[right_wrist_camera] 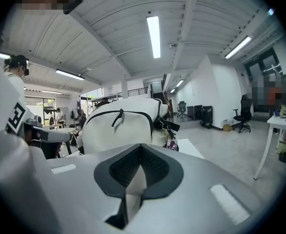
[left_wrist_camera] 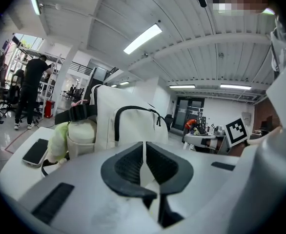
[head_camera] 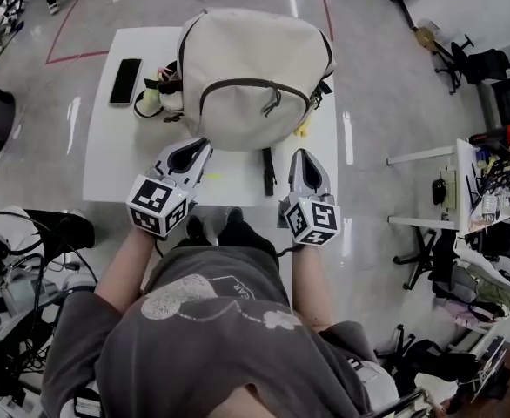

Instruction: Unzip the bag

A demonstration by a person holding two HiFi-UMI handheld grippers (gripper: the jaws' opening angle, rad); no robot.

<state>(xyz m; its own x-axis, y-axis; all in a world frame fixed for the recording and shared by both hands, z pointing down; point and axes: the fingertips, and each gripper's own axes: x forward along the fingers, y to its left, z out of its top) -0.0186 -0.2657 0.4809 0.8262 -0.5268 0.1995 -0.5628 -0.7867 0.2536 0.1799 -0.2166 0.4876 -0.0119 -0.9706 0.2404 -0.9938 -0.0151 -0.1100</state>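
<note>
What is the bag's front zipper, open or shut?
Shut. The dark zipper line across the backpack front is one thin closed arc, with no gap showing.

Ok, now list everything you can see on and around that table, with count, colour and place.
table: one, white, in front of the person
backpack: one, cream with dark zips, on the table's far half
phone: one, black, table's left side
soft item: one, yellow-green, against the backpack's left side
strap: one, black, on the table before the backpack
left gripper: one, white and grey, near table edge, jaws closing, nothing between
right gripper: one, white and grey, near table edge, shut, empty
</note>
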